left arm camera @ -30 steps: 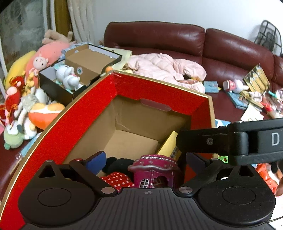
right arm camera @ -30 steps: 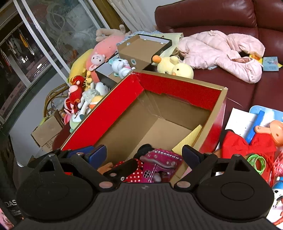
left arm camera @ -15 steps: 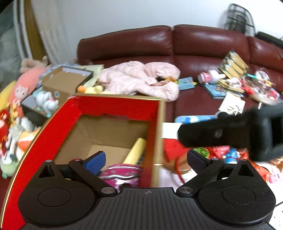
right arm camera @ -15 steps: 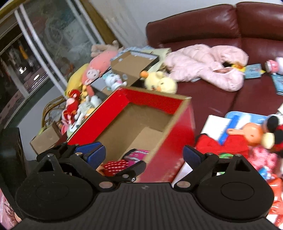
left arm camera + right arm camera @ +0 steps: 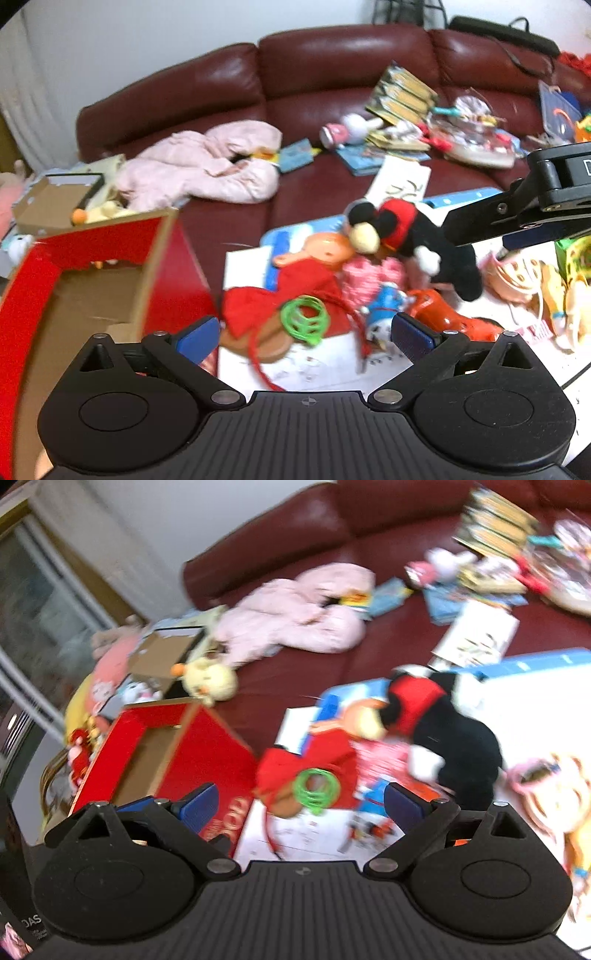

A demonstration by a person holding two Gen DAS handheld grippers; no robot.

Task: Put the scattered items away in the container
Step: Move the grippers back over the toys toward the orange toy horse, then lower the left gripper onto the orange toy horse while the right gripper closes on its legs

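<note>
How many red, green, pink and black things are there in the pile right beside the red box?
Red: 1, the red bow
Green: 1, the green coil ring
Pink: 1, the pink checked toy
Black: 1, the black mouse plush
Total: 4

Left tool [image 5: 303,338] gaping above green coil [image 5: 304,318]
</note>
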